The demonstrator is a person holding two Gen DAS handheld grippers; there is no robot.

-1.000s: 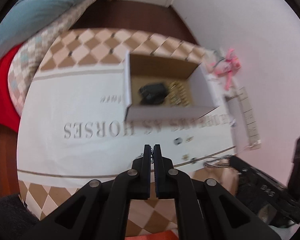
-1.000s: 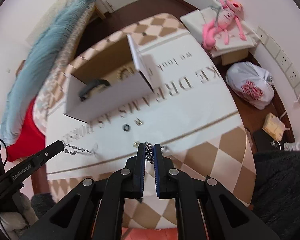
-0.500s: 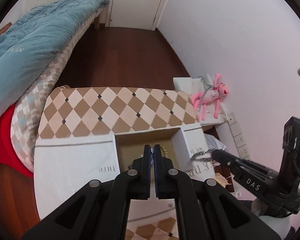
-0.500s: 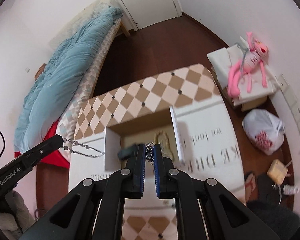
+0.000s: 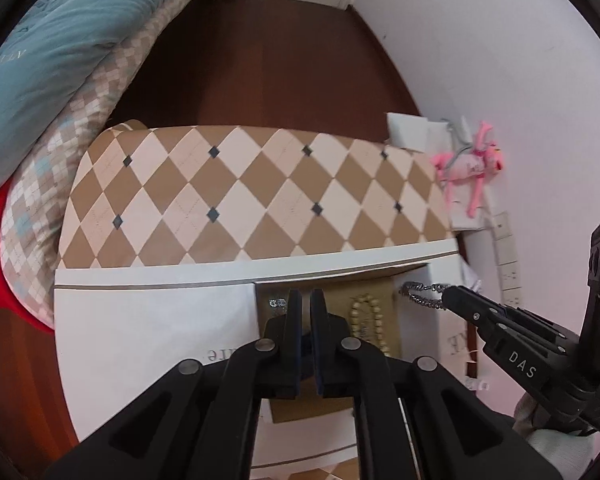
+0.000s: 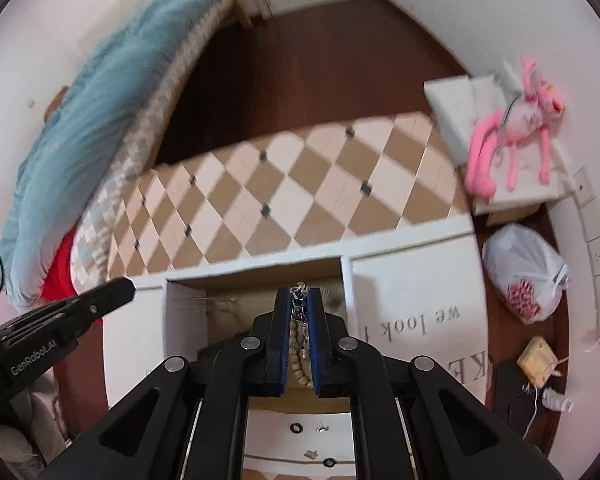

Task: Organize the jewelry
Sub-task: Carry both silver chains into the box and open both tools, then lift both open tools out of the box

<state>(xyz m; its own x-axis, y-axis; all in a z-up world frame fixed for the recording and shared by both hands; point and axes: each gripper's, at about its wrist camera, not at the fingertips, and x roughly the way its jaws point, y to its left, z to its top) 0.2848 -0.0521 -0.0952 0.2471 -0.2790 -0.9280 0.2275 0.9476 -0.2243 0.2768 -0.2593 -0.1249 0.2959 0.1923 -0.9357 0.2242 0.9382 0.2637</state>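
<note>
The right gripper [image 6: 299, 304] is clenched on a silver chain necklace [image 6: 299, 300], which sits pinched at its fingertips directly above the open cardboard box [image 6: 180, 312]. The left gripper [image 5: 305, 308] has its jaws slightly parted and holds nothing; a small silver piece [image 5: 277, 303] lies just left of its tip on the box floor. A beaded necklace [image 5: 366, 320] lies inside the box beyond. The box rests on the table [image 5: 148, 328] toward its near edge. Both grippers angle downward over the box from opposite sides.
</note>
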